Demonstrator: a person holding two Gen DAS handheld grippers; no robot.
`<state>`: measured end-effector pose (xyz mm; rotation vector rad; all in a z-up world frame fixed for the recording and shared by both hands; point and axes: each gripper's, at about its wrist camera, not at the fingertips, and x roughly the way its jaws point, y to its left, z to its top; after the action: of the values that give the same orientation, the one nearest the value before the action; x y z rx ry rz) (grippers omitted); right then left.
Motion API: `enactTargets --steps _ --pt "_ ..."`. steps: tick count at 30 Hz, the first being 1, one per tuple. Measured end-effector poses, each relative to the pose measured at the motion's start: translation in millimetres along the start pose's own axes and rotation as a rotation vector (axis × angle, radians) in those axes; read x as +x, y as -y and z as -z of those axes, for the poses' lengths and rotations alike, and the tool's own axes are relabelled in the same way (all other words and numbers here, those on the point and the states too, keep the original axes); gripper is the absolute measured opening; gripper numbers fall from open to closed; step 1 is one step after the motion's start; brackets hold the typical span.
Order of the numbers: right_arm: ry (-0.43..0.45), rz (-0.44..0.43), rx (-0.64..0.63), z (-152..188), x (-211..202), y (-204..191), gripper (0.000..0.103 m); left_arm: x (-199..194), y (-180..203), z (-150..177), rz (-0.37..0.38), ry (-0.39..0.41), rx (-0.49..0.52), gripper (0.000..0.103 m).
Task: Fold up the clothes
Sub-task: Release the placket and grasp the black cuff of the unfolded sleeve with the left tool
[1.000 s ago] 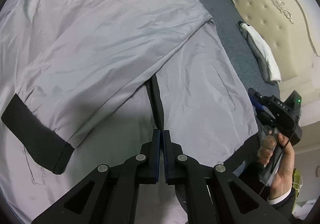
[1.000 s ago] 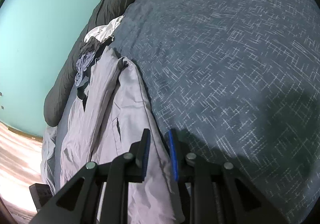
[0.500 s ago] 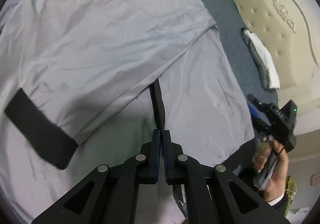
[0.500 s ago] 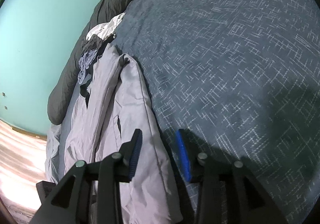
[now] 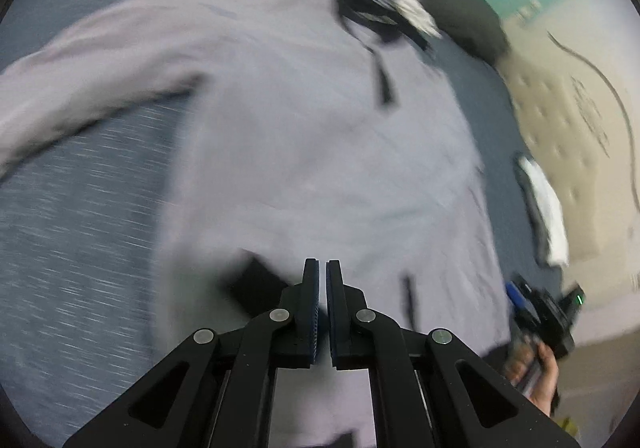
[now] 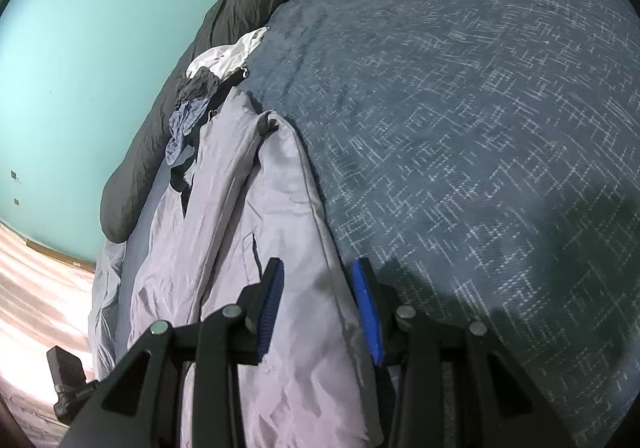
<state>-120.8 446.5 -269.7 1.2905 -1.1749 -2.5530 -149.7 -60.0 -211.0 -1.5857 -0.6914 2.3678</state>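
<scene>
Left claw (image 5: 322,268) pinched narrow above the grey jacket (image 5: 320,152); right claw (image 6: 318,280) spread wide straddling the jacket's edge at 6 o'clock on the bed (image 6: 460,108).

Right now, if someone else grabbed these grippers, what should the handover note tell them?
Left gripper: shut, nothing visibly between its fingers, over the grey jacket's lower middle; that view is blurred.
Right gripper: open, straddling the jacket's right edge near the hem.
Jacket lies front up on the blue bedspread.
Done: one sleeve folded across the chest.
Left: other sleeve, still stretched out sideways, then the body folds.
</scene>
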Motion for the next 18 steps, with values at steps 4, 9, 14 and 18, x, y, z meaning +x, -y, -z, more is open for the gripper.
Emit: enactTargets --steps 4,9,14,18 --pt "0.013 -0.006 -0.007 -1.6 1.7 -7.3 0.037 -22.6 -55.7 -13.7 -0.049 0.065 -0.092 0.022" --pt "0.007 -0.026 -0.039 -0.3 6.9 -24.2 0.037 -50.9 -125.1 -30.6 -0.110 0.147 -0.207 0.029" --pt "0.015 -0.019 -0.086 2.4 10.9 -38.8 0.037 -81.5 -177.3 -30.7 -0.174 0.217 -0.286 0.038" --pt "-0.011 -0.025 -0.087 7.6 21.1 -44.8 0.037 -109.5 -216.2 -32.4 -0.232 0.277 -0.343 0.045"
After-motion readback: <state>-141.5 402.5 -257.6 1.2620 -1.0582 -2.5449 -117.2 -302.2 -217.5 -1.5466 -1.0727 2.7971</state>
